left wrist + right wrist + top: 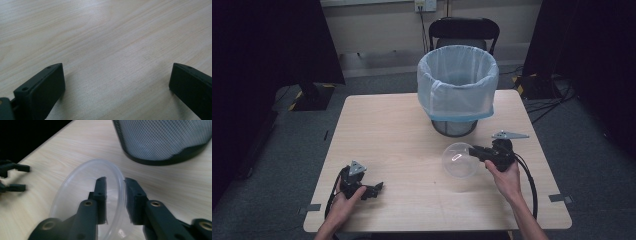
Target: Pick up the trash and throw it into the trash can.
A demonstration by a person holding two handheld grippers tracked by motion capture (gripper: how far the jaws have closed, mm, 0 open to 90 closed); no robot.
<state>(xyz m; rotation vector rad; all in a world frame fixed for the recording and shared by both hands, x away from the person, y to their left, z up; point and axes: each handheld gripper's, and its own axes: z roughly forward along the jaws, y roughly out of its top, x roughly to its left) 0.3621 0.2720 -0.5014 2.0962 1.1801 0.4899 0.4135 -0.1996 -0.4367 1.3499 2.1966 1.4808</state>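
Centrally, lined bin (458,90) on table (387,130); right tongs (115,195) pinch clear bowl (75,195) rim.

black chair (464,31) behind table | wall outlet (425,5) | grey carpet (287,150)

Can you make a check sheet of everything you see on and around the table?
Surface: pale wood table, bare between things.
Job's things: clear bowl near the right edge; mesh bin with a white liner at the back.
Clutter: nothing seen.
Grippers: right tool pinches the bowl's rim, one jaw inside, one outside; left tool open, nothing between its jaws.
Cables: black cable trails from the right tool; more on the floor at the right.
Surroundings: black chair behind the bin; grey floor.
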